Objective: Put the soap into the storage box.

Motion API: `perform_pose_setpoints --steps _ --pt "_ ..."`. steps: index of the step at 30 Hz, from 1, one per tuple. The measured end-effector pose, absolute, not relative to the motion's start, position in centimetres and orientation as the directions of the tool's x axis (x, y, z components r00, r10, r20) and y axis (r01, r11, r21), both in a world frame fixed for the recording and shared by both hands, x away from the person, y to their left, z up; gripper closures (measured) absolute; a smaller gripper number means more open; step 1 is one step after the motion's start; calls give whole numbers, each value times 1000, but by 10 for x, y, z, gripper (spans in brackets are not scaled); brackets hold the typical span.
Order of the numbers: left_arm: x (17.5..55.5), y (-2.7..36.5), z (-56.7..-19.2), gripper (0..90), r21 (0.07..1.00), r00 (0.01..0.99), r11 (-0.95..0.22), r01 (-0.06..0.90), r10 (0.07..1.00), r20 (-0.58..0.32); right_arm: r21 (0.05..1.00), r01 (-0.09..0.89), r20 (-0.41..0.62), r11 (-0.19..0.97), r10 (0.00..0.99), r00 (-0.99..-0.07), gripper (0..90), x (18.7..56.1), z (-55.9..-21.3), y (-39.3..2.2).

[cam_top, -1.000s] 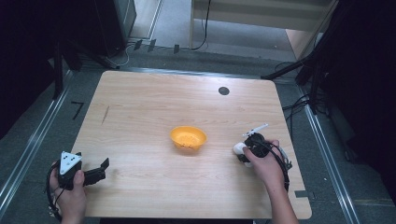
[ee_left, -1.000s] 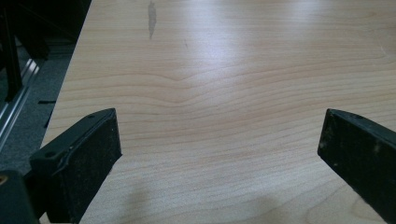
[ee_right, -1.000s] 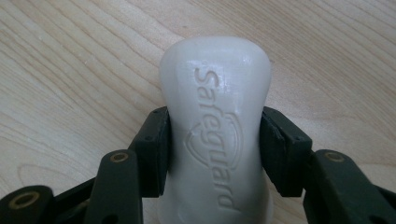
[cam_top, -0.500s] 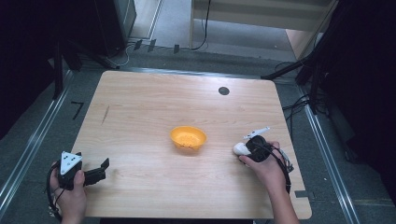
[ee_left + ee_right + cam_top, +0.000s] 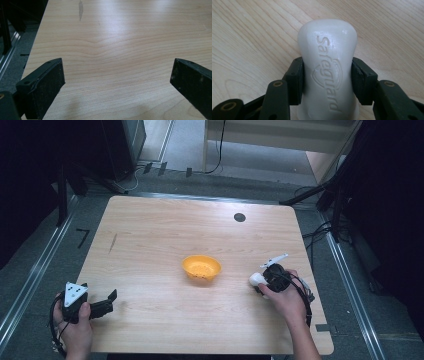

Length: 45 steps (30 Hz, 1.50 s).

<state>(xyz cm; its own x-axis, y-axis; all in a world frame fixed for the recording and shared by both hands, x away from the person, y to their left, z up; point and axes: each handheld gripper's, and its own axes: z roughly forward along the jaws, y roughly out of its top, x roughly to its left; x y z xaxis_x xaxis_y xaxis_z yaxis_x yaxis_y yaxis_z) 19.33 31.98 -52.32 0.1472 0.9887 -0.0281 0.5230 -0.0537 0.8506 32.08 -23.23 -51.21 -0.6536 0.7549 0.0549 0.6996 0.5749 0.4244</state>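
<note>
Light wooden table (image 5: 150, 245) with few things on it.
An orange bowl (image 5: 201, 268) sits near its centre; a white soap bar (image 5: 256, 279) lies at four o'clock from it, and a dark round spot (image 5: 239, 217) marks one o'clock.

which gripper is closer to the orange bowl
Right. The right gripper, clamped on a white soap bar, sits just beside the orange bowl; the left gripper is farther off.

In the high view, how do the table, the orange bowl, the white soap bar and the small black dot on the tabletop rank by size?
Largest to smallest:
1. table
2. orange bowl
3. white soap bar, partly hidden by the right gripper, so unsure against the next
4. black dot
</note>
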Motion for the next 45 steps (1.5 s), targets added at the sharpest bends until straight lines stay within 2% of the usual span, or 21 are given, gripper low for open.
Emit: perform_pose_setpoints --steps 18,45 --pt "193 320 -523 0 851 147 -54 523 989 -28 481 591 5 647 672 -740 510 328 -469 -212" --pt "193 321 -523 0 849 149 -53 525 988 -30 481 392 -73 785 481 -874 509 344 -446 -147"
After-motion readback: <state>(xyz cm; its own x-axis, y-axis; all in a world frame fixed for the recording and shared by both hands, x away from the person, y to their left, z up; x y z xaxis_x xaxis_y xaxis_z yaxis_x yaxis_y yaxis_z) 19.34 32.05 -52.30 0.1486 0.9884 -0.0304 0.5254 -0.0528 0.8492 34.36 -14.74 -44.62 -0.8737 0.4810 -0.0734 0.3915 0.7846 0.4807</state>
